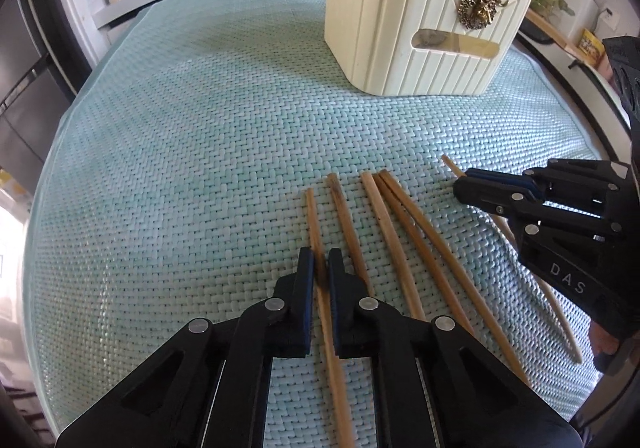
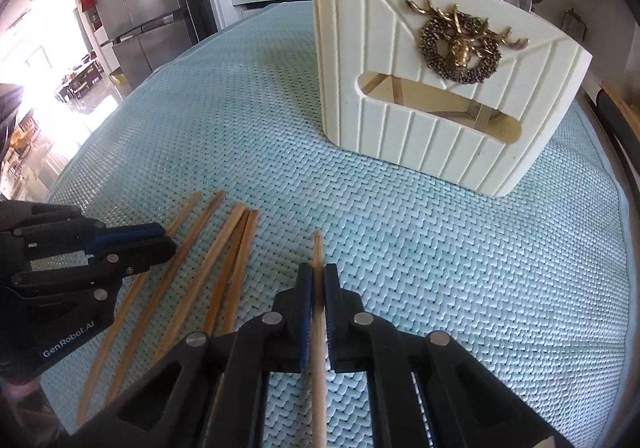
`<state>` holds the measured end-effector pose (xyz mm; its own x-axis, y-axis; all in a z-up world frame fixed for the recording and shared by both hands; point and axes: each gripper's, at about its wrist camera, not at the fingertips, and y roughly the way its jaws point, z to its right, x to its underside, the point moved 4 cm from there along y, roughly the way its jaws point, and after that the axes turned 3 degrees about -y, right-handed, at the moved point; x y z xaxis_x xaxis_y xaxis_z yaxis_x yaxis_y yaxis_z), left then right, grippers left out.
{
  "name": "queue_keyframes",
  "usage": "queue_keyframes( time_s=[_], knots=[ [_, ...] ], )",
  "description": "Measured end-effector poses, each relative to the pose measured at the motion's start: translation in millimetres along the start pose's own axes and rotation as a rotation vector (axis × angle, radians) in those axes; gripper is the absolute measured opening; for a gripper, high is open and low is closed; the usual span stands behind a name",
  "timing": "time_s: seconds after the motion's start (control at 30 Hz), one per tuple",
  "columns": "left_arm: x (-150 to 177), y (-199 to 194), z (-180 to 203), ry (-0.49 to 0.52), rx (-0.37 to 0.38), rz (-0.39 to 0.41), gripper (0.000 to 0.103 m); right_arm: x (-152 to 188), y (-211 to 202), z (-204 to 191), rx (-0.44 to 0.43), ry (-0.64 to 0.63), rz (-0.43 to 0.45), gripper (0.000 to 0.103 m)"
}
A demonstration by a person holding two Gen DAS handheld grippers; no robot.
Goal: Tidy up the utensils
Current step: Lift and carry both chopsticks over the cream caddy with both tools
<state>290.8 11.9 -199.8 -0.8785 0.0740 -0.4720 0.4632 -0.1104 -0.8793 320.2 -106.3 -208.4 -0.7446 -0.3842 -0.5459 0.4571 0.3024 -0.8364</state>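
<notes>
Bamboo chopsticks pinched one per gripper, caddy not yet reached

Each claw was clenched on a single chopstick: the left gripper [image 1: 320, 260] on the leftmost chopstick [image 1: 314, 224] of the row, the right gripper [image 2: 318, 274] on the separate chopstick [image 2: 317, 248] lying apart to the right. Four loose chopsticks [image 1: 394, 232] lay between them on the woven teal mat [image 1: 180, 128], and the cream utensil caddy [image 2: 420, 96] stood well apart behind. Both grips sat near the tips, so a long shaft could swing or twist free on lifting, or sweep the neighbouring sticks out of line.
</notes>
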Motion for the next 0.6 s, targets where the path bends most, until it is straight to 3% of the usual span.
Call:
queue_keyframes(
  time_s=[0.27,0.6],
  knots=[
    [-19.7,-49.1,-5.0,-0.025,0.084,0.142,0.004,-2.4,-55.8,43.5,-0.097,0.110,0.119,0.006],
    [-31.4,-140.4,-4.6,-0.018,0.146,0.336,0.004,-9.4,-160.6,43.1,-0.162,0.085,0.318,0.006]
  ],
)
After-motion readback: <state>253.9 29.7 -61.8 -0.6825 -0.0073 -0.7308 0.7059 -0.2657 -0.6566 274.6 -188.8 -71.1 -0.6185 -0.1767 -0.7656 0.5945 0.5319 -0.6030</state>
